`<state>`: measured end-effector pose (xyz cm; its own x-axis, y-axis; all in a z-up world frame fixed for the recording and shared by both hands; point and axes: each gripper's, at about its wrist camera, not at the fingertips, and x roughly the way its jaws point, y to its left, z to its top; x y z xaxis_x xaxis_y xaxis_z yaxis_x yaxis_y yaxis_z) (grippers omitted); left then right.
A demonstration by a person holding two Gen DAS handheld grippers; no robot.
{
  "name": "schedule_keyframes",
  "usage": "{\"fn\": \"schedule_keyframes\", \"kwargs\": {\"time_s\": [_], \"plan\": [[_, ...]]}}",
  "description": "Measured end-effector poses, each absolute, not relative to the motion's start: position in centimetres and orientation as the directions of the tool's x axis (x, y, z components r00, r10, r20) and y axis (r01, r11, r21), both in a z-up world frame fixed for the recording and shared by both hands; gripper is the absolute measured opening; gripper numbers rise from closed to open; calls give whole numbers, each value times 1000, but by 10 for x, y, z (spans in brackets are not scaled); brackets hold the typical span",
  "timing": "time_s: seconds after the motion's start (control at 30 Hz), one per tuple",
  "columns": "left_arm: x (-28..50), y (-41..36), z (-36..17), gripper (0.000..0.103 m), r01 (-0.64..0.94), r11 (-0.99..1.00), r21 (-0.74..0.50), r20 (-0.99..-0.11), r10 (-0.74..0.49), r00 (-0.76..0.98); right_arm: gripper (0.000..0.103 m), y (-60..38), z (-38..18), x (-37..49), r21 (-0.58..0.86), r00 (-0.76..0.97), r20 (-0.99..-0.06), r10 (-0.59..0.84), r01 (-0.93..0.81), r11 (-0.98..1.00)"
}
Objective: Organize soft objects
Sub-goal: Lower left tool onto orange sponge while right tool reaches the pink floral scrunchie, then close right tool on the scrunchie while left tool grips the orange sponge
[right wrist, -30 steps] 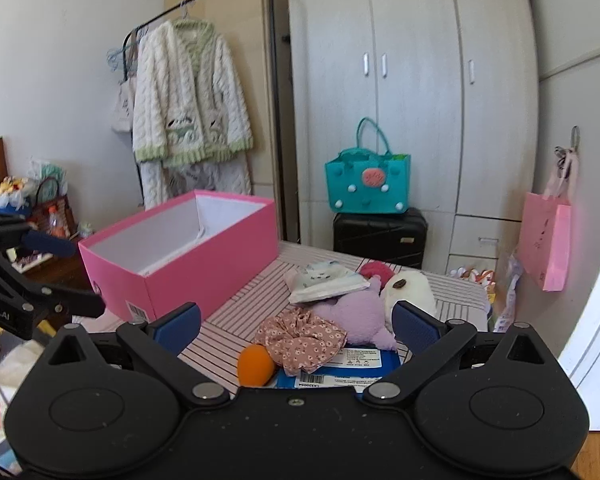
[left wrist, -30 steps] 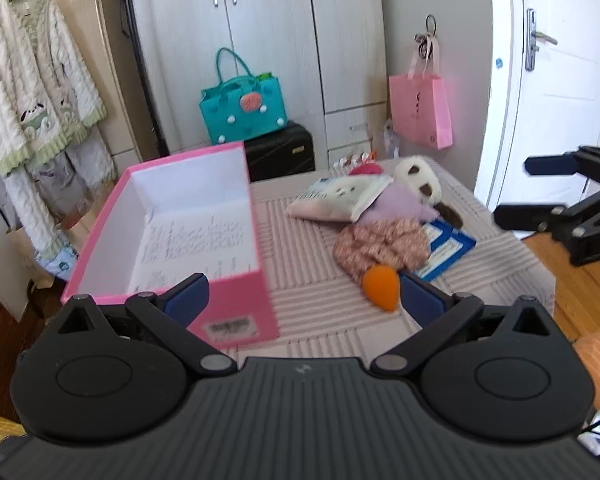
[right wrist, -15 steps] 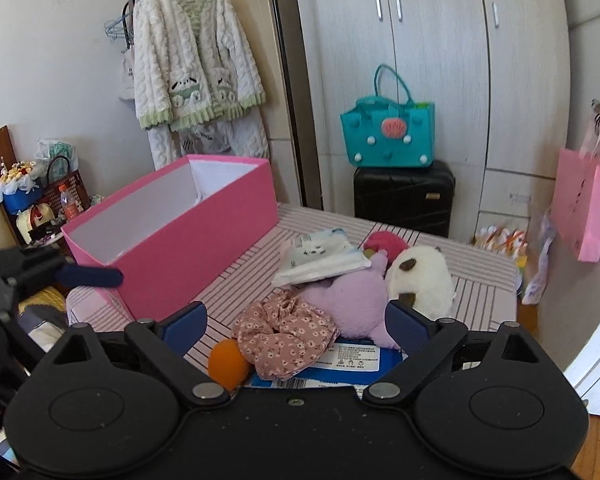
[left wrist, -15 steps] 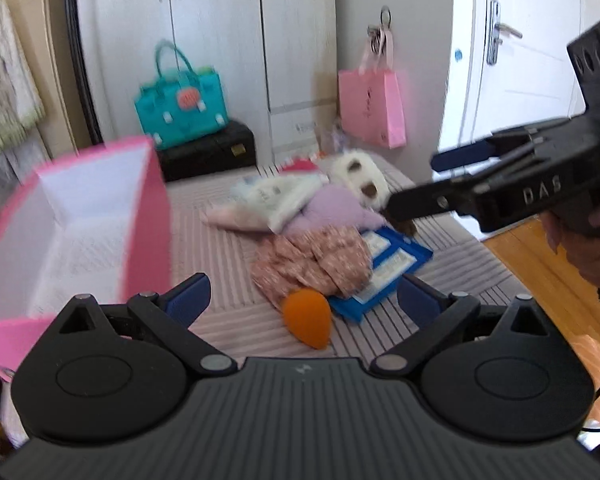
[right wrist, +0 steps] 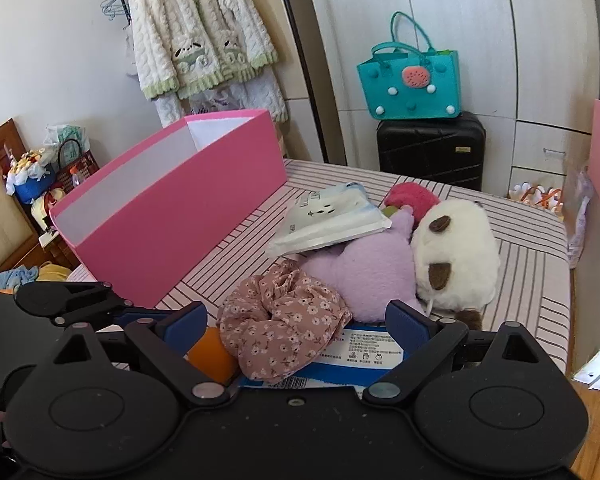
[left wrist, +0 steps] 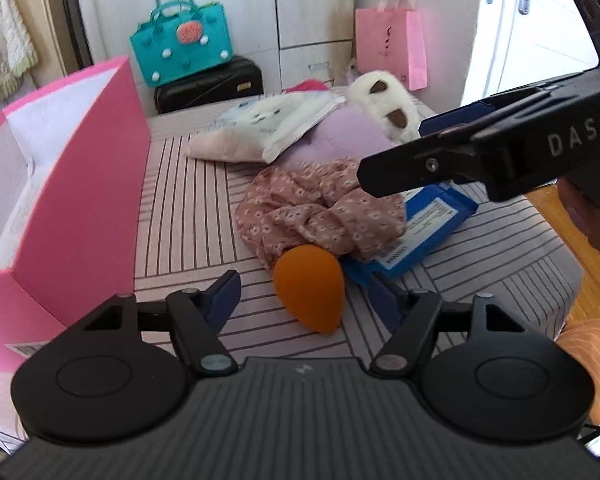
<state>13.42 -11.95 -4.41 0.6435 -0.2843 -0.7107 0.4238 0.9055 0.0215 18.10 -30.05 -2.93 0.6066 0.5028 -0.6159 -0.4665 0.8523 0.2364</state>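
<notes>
Between the wide-open left gripper (left wrist: 306, 300) fingers an orange sponge (left wrist: 310, 290) is framed; it could be squeezed out sideways. Right gripper (right wrist: 296, 324) is wide too.

The pink box (right wrist: 188, 216) looks like smooth matt cardboard, its inside lined in plain white paper. The striped cover (right wrist: 532, 264) beneath the things is a flat woven cloth with a dull finish. The floral scrunchie (right wrist: 280, 332) is thin, crinkled printed fabric; the purple plush (right wrist: 372, 268) is short, soft pile, and the white plush (right wrist: 456, 260) has longer, fluffy fur with brown felt-like patches. The orange sponge (left wrist: 310, 286) is matt and finely porous. The blue packet (left wrist: 432, 224) and the white packet (right wrist: 328, 220) are smooth plastic film with a slight sheen. The left hand-held gripper (left wrist: 304, 300) is matt black plastic, ribbed on its body, with dull blue pads (left wrist: 224, 296) and small metal pins.
</notes>
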Motion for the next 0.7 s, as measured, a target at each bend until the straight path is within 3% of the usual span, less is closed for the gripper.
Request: {"fn": "schedule_keyframes", "kwargs": {"time_s": [0.23,0.4,0.7], "plan": [[146,-116,-56,65,381,923,-52,-742,-291,604,98,-285,-40,194,249,564,-651,508,-474,845],[148,-108,-60,38,364,925,-107,-739,-319,594,98,-274,-48,202,252,534,-687,494,-462,850],[150,-102,-62,35,383,910,-158,-717,-372,589,97,-253,-58,214,210,532,-728,432,-427,880]]}}
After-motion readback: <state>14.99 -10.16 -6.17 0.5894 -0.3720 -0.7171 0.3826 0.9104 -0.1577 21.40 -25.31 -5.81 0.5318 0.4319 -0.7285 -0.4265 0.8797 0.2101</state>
